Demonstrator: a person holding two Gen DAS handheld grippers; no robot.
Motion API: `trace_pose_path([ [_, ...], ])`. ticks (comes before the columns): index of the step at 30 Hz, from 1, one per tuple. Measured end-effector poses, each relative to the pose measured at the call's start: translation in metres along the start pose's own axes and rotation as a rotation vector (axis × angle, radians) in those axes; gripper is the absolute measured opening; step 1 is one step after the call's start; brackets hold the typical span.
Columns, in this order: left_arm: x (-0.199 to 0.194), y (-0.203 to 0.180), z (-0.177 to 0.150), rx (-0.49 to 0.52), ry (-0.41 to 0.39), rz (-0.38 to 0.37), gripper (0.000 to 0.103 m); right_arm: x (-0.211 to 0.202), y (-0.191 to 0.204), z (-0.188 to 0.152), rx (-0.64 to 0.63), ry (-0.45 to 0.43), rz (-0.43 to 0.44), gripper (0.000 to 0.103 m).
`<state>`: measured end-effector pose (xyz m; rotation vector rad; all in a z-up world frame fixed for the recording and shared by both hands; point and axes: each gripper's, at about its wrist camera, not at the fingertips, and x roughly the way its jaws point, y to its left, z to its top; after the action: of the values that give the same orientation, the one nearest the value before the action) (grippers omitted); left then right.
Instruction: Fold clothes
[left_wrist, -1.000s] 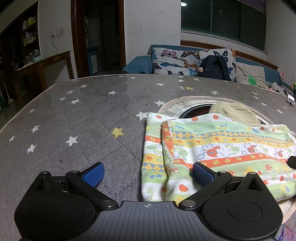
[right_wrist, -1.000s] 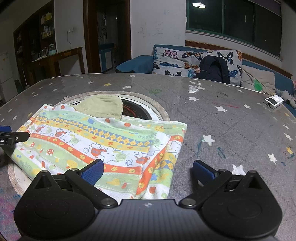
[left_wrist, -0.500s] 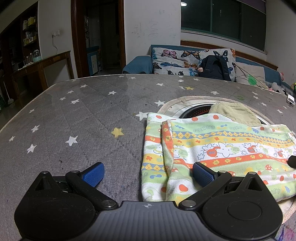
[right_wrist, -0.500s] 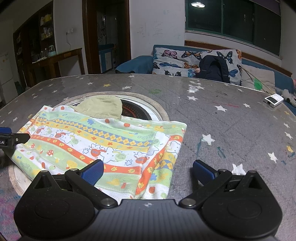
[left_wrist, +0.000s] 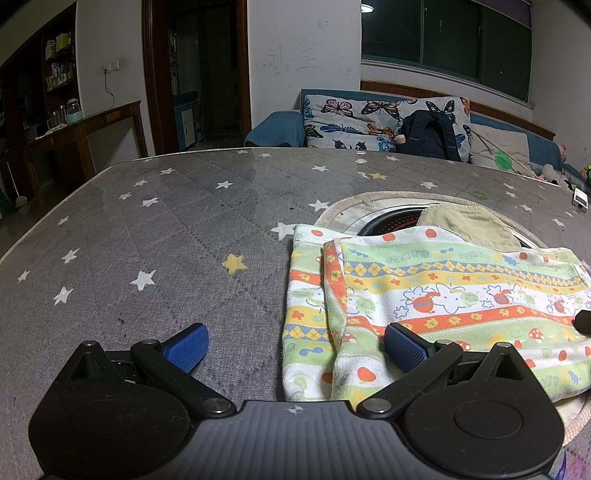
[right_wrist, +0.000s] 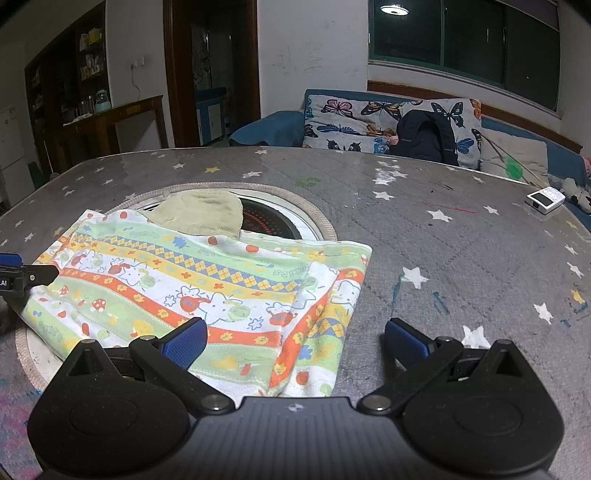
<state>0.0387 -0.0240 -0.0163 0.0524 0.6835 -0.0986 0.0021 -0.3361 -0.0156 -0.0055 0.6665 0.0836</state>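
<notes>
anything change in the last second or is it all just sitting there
Almost nothing changed. The right claw drifted very slightly, so its view barely shifted; nothing was taken hold of or let go. The left claw stayed open over the left edge of the printed cloth, and the beige garment lies as before.

Folded cloth (right_wrist: 207, 291) on table (right_wrist: 461, 236)

garment (right_wrist: 207, 284): soft printed cloth | table cover (left_wrist: 166, 258): matt quilted fabric

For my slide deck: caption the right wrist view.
Open right gripper poised at the near corner of a folded patterned cloth on a star-print table.
</notes>
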Motion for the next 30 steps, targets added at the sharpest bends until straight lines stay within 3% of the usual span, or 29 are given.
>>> trace_pose_path([
  [13,0.0,0.0,0.0,0.0,0.0,0.0,0.103,0.0,-0.001,0.0,0.002,0.001,0.0,0.103],
  [30,0.0,0.0,0.0,0.0,0.0,0.0,0.103,-0.011,-0.052,0.0,-0.001,0.004,-0.008,0.103],
])
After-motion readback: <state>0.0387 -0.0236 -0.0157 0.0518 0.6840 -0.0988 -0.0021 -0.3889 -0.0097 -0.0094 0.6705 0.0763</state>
